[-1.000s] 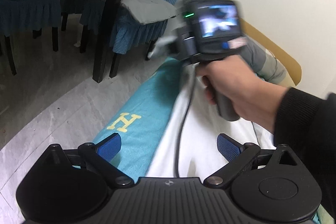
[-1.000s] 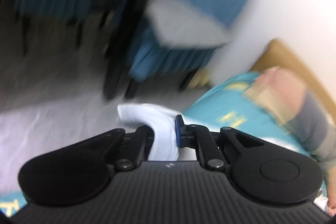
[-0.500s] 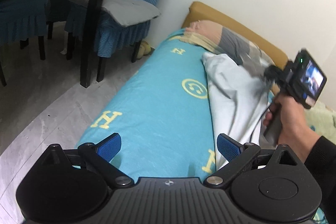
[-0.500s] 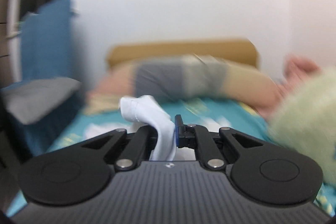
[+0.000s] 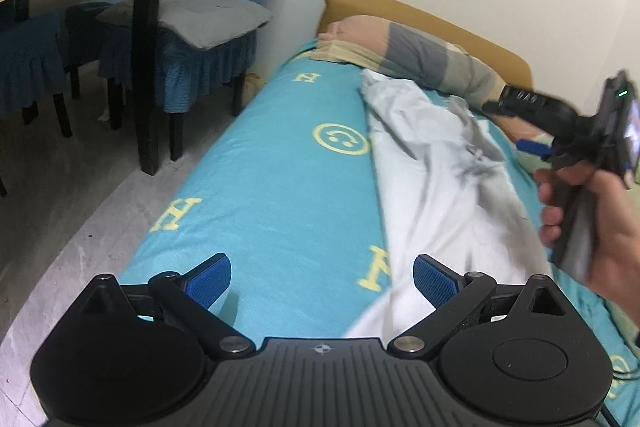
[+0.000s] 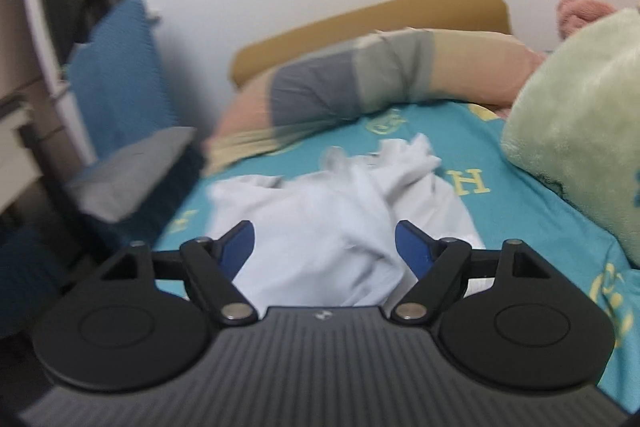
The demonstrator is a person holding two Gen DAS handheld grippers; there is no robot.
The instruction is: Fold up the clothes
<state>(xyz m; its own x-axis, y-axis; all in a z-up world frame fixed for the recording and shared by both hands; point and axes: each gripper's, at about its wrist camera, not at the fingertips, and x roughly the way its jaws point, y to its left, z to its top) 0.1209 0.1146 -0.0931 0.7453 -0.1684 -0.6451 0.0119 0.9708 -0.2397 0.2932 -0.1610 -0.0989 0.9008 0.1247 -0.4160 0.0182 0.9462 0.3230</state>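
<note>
White garment point(image 6: 336, 223) crumpled on teal bedsheet point(image 5: 280, 187), both claws spread

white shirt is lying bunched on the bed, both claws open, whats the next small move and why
Probably lower the left claw onto the near edge of the white shirt and pinch it: both claws are open, and the shirt lies rumpled on the teal blanket, needing spreading first.

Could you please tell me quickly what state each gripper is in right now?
Left gripper: open, holding nothing, above the turquoise bedsheet.
Right gripper: open, holding nothing, over the crumpled white cloth garment.
</note>
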